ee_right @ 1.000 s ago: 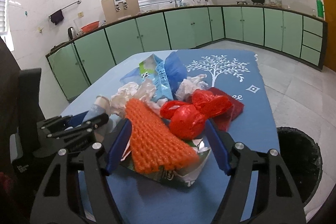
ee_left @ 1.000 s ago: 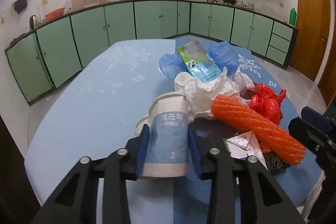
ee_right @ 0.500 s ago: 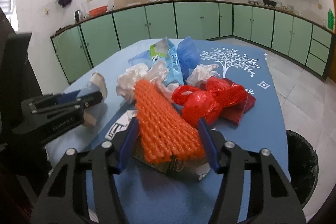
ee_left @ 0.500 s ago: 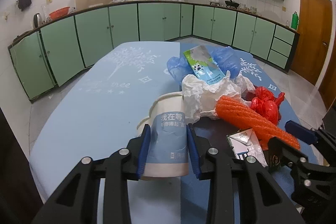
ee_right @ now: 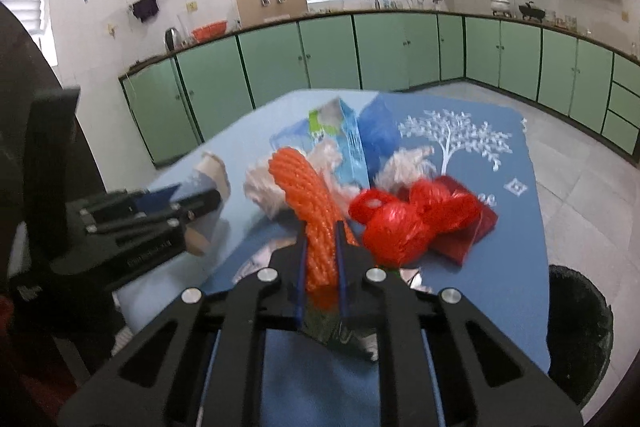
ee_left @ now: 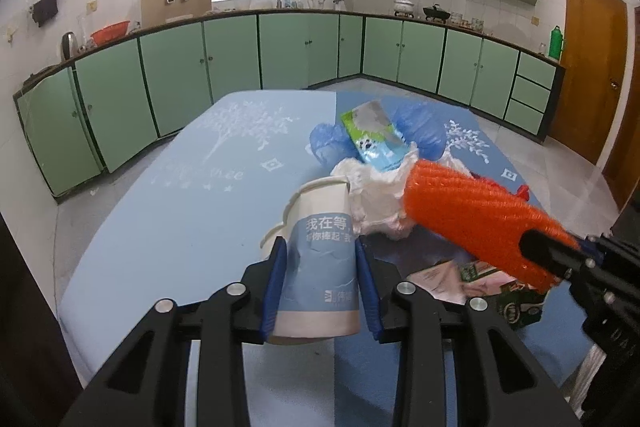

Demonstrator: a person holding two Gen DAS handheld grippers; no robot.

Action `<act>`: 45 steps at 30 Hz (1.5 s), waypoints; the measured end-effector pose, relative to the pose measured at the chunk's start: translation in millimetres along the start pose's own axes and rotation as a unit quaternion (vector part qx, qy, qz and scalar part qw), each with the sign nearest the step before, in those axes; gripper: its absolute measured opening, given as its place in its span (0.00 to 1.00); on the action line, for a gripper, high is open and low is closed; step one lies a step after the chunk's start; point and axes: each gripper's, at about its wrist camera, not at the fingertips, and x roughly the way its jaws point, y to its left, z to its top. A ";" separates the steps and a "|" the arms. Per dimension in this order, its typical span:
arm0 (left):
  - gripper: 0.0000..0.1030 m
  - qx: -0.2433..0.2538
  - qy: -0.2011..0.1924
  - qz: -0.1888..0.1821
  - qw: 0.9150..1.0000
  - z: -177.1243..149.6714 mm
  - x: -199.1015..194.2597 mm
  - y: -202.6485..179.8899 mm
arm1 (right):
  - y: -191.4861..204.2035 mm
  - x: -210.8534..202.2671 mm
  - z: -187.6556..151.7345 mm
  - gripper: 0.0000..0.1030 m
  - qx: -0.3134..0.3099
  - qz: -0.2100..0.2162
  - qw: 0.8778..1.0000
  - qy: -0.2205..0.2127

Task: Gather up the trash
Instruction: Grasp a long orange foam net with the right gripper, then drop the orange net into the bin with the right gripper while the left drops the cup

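**Both grippers clamped on trash**

The left gripper (ee_left: 322, 283) pinches a paper cup (ee_left: 320, 263) lying at the near edge of the blue table (ee_left: 168, 211); the right gripper (ee_right: 320, 263) has just closed its jaws on an orange foam net (ee_right: 312, 203), squeezed thin between the pads; crumpled tissue (ee_left: 376, 199), a red plastic bag (ee_right: 408, 223) and a milk carton (ee_left: 374, 137) lie just behind.

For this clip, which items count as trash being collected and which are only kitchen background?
Trash:
- paper cup, in left gripper
- orange foam net, in right gripper
- red plastic bag
- milk carton
- bin

Background:
- cabinets
- kettle
- towel
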 end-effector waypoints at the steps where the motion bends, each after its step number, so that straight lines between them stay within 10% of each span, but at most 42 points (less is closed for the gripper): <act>1: 0.33 0.000 -0.002 -0.001 1.000 1.6 -1.9 -0.4 | -1.4 -3.0 3.3 0.11 0.003 0.002 1.000 -0.005; 18: 0.33 0.021 -0.070 -0.073 0.995 52.3 -39.2 -42.1 | -23.9 -64.7 42.1 0.11 0.038 -0.005 0.996 -0.078; 45: 0.33 0.122 -0.054 -0.269 0.954 61.5 10.0 -253.1 | -205.7 -149.8 -21.3 0.11 0.150 -0.250 0.953 -0.084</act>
